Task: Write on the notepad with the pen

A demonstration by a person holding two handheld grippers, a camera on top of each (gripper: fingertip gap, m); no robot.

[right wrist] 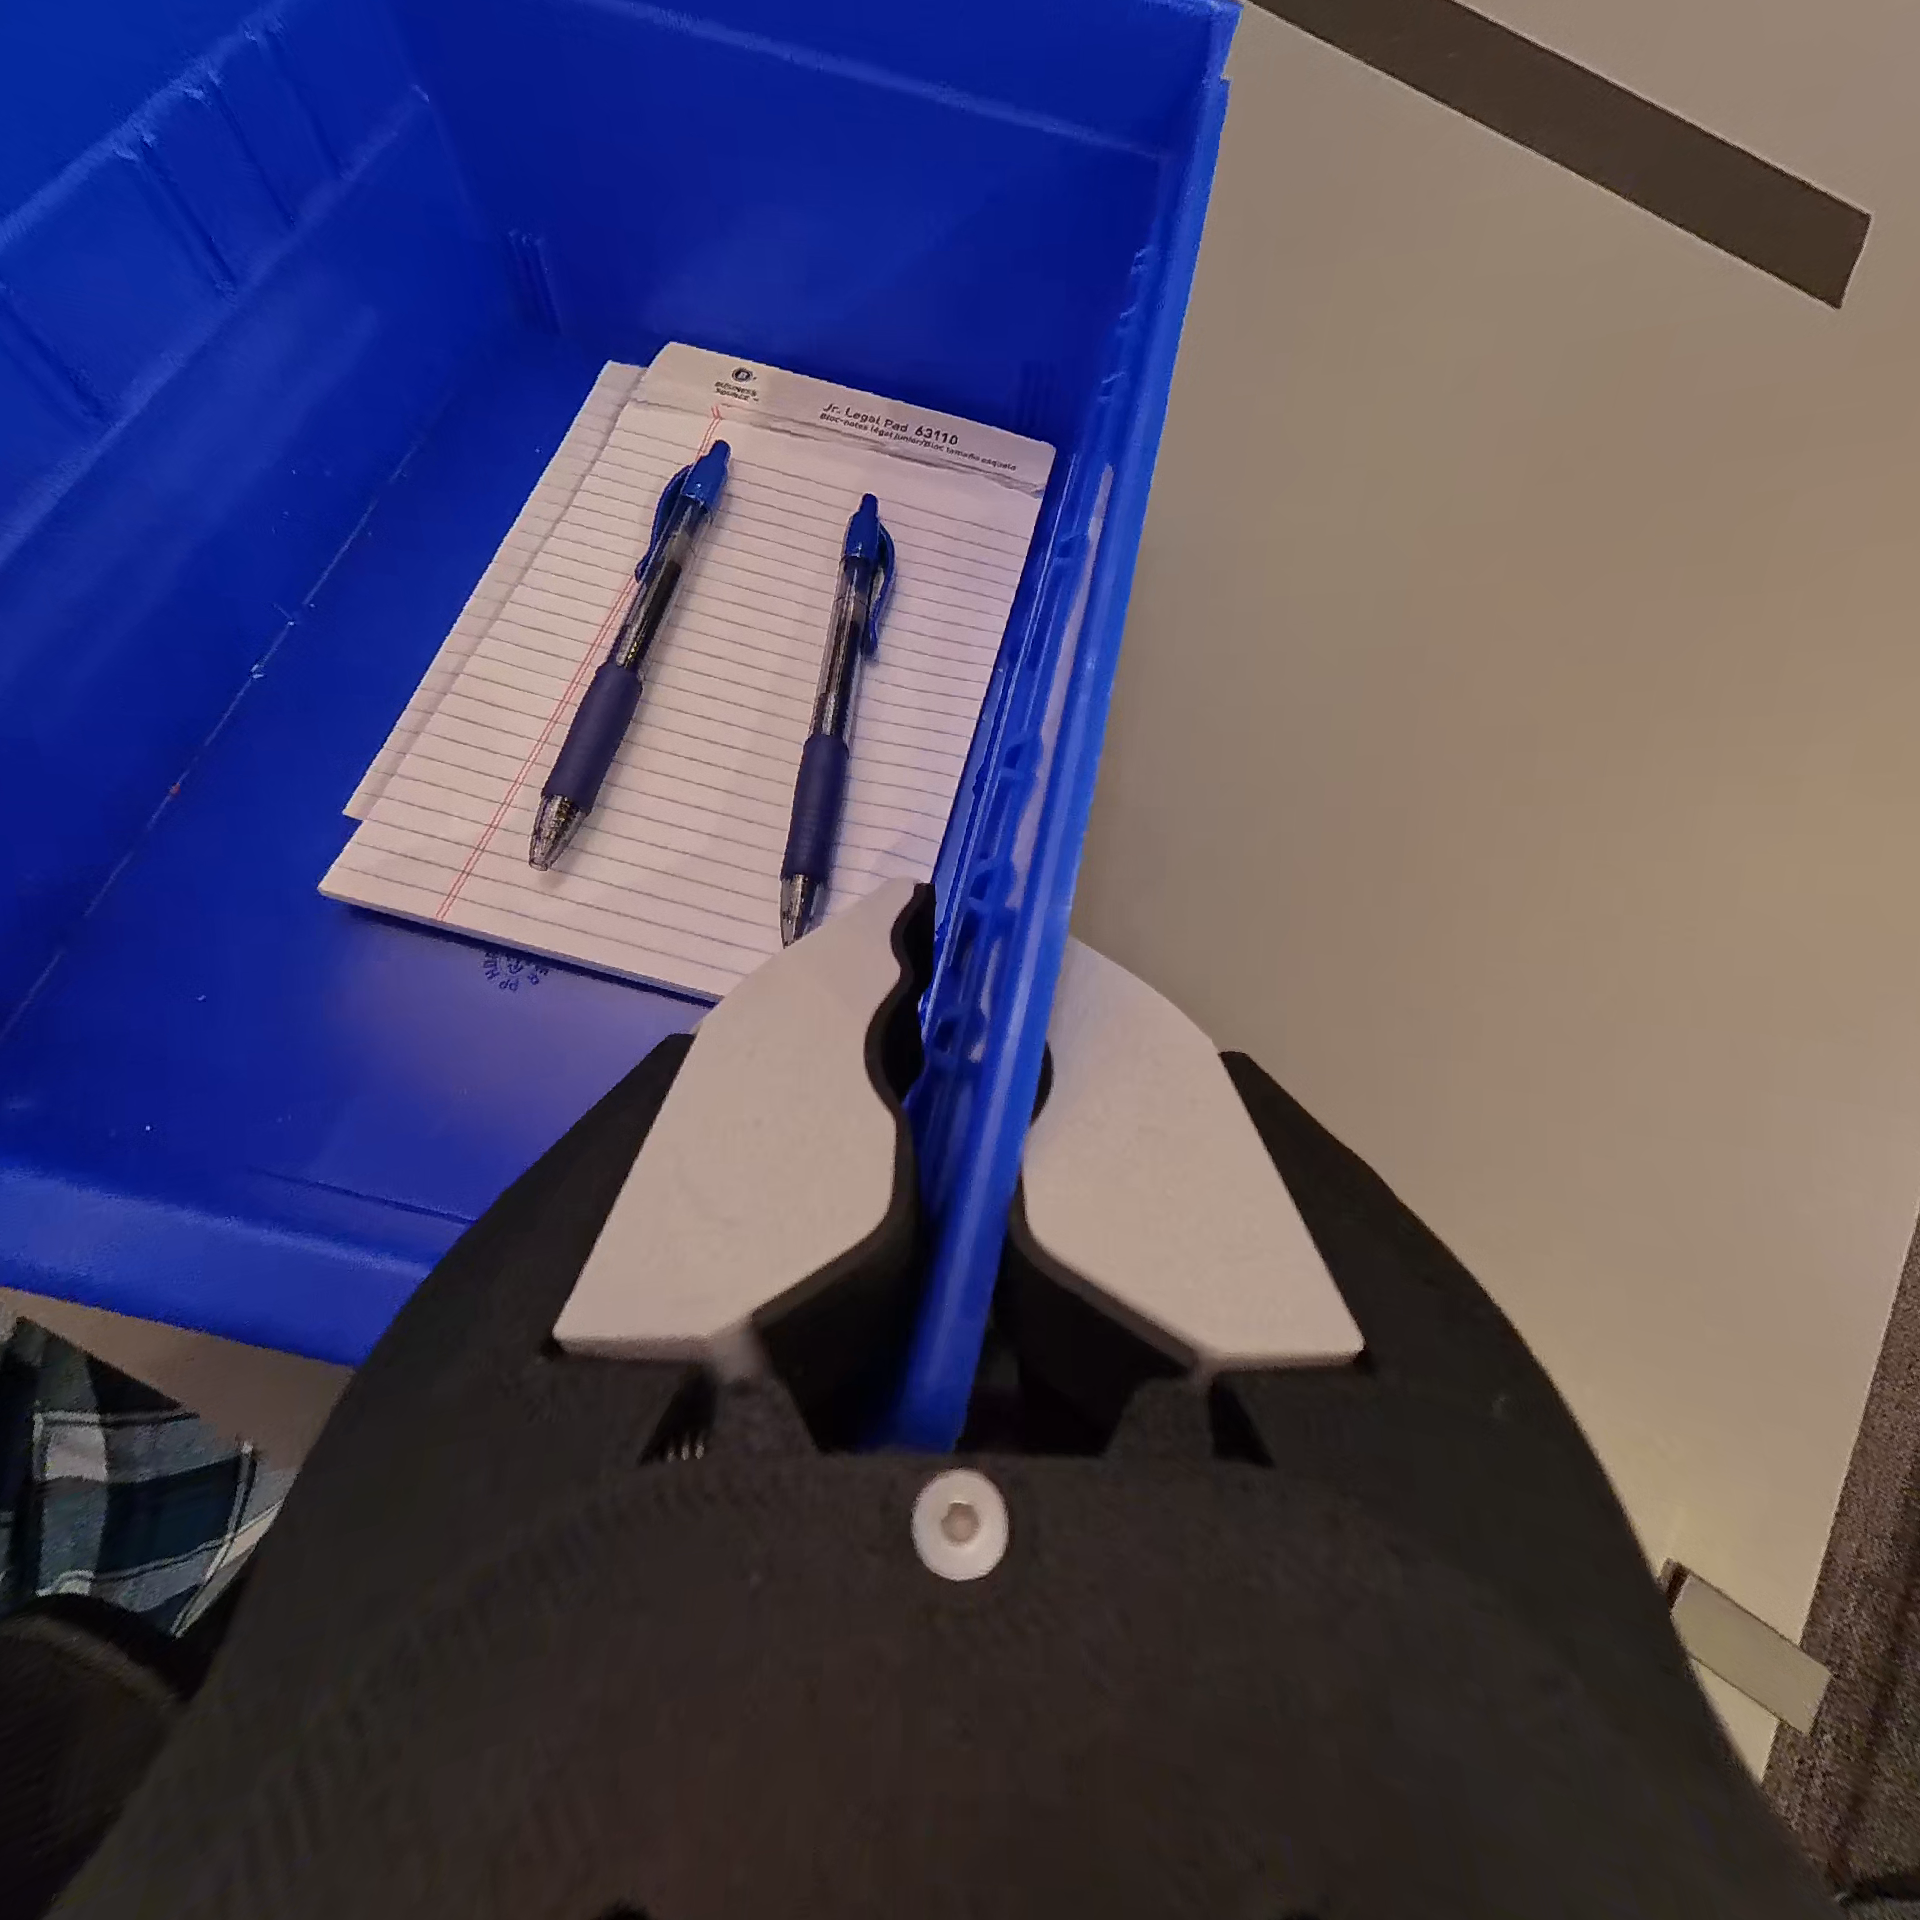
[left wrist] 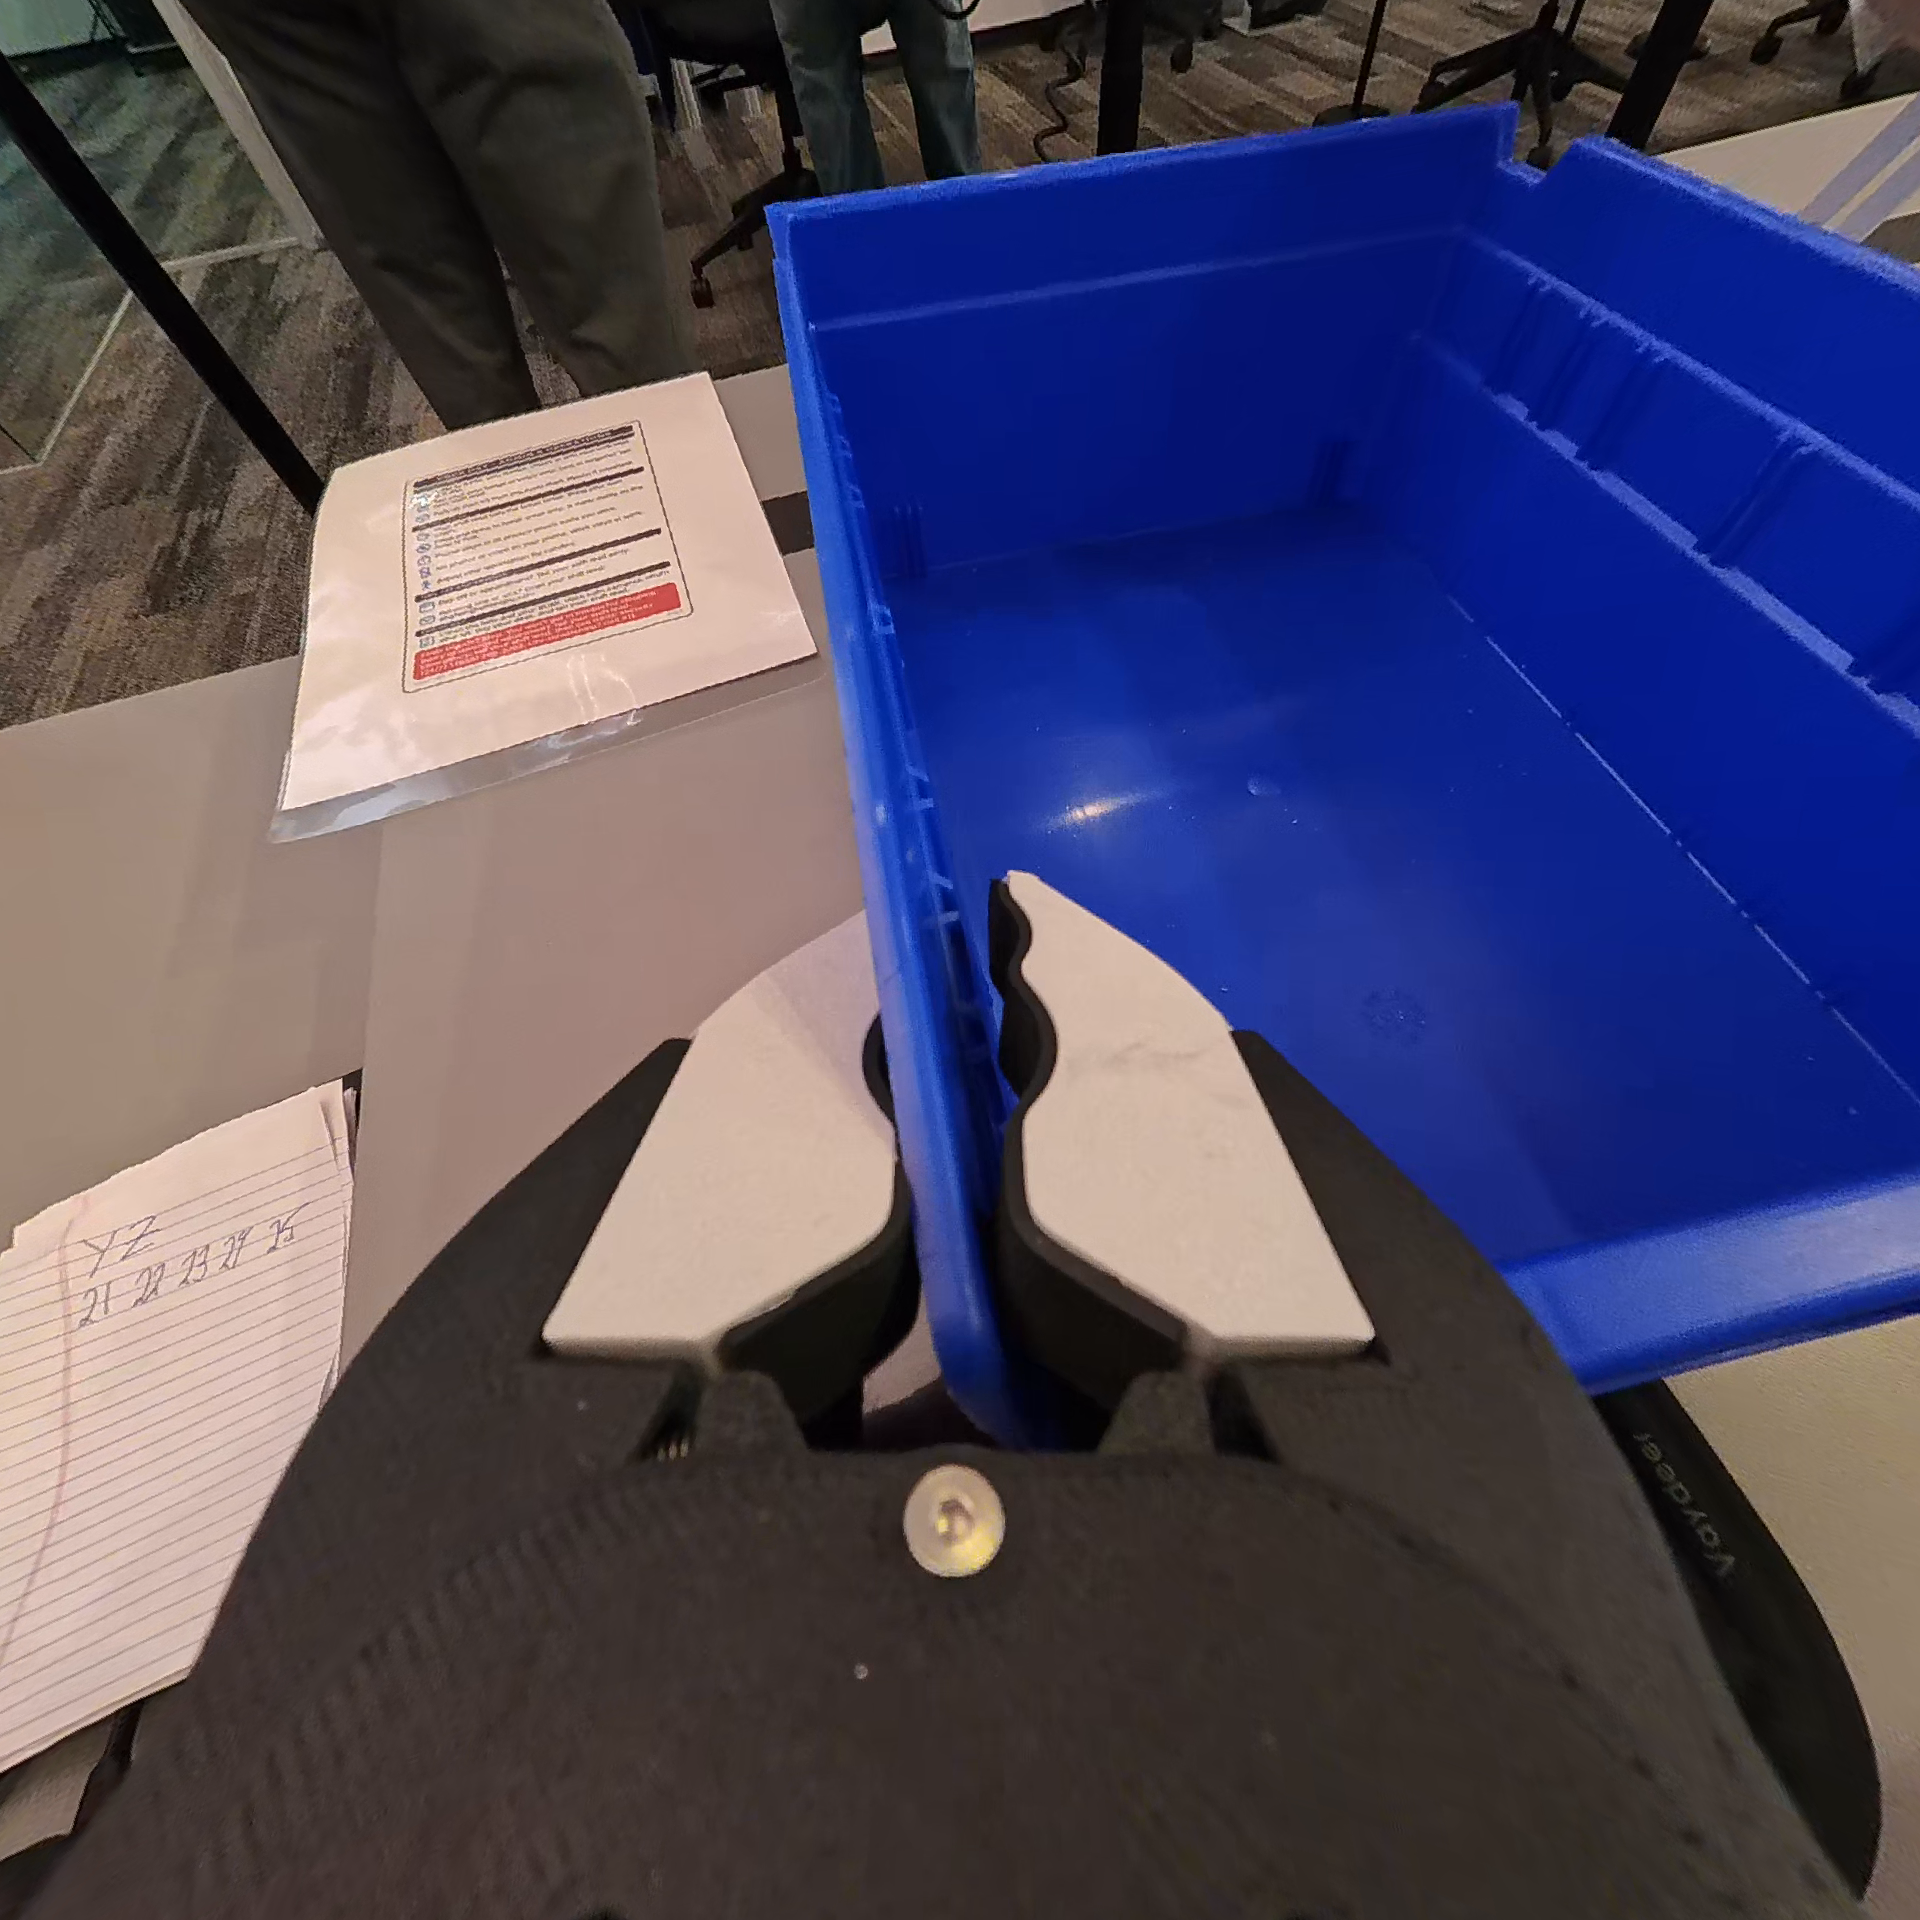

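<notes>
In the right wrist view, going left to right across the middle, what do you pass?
Blue bin floor → notepad with two blue pens on it, left pen then right pen → bin wall → table.

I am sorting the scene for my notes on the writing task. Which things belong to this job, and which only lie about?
For the job:
- white lined notepad in the blue plastic bin
- two blue-capped pens with clear barrels lying on it

Lying about:
- laminated printed sheet
- loose lined paper with handwriting
- black tape strip
</notes>
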